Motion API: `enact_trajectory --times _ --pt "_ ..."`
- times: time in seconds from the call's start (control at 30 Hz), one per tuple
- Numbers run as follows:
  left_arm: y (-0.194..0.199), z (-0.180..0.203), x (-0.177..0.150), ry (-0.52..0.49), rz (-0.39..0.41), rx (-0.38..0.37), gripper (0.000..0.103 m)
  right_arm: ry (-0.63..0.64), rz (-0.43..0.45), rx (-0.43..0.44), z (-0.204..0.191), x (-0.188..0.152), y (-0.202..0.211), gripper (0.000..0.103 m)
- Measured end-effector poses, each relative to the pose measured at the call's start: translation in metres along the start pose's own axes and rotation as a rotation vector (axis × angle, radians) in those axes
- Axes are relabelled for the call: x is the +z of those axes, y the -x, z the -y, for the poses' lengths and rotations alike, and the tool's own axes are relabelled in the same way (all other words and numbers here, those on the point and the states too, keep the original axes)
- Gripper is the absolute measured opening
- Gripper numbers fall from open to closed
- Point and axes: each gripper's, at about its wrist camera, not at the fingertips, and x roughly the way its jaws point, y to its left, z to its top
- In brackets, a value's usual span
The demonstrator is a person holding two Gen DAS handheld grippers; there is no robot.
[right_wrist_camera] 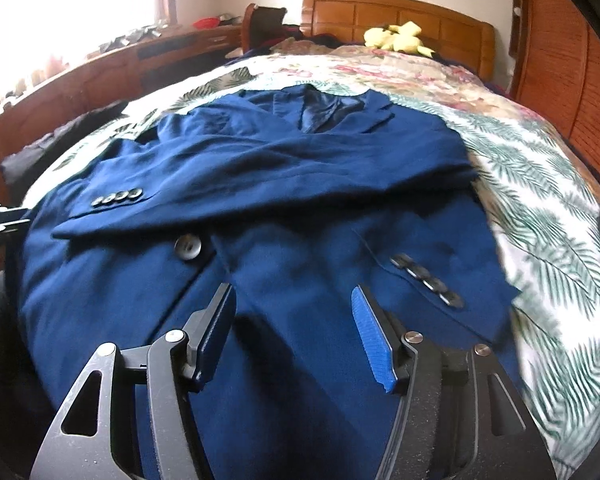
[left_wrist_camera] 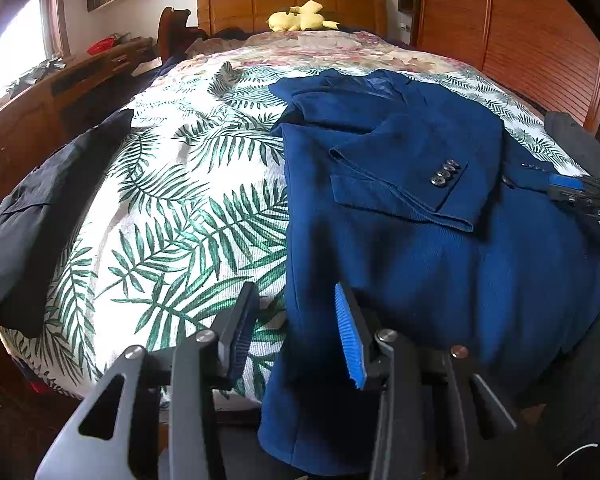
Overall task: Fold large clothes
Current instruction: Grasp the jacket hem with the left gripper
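Note:
A blue suit jacket [left_wrist_camera: 440,248] lies face up on the bed, both sleeves folded across its chest; it also fills the right wrist view [right_wrist_camera: 284,184]. My left gripper [left_wrist_camera: 296,332] is open and empty over the jacket's lower left edge, straddling the hem. My right gripper [right_wrist_camera: 294,328] is open and empty above the jacket's lower front, near the large button [right_wrist_camera: 188,247]. The right gripper's tip also shows at the right edge of the left wrist view [left_wrist_camera: 580,196].
The bed has a leaf-print cover [left_wrist_camera: 172,208]. A dark folded garment [left_wrist_camera: 40,216] lies at the bed's left edge. A yellow plush toy [left_wrist_camera: 300,18] sits by the wooden headboard [left_wrist_camera: 292,0]. A wooden desk [left_wrist_camera: 60,92] stands left, a wardrobe [left_wrist_camera: 520,32] right.

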Motion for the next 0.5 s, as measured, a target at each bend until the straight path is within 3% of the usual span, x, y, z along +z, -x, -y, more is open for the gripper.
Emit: enact_trajectory --times 0.27,0.5 --pt "-0.002 -0.005 -0.003 0.042 0.018 -0.016 0.039 -0.031 -0.044 -0.102 0.055 -0.037 0.063 0.062" --pt "-0.002 -0.005 -0.005 0.028 0.024 -0.014 0.040 -0.113 -0.123 -0.126 0.096 -0.074 0.073 0.062"
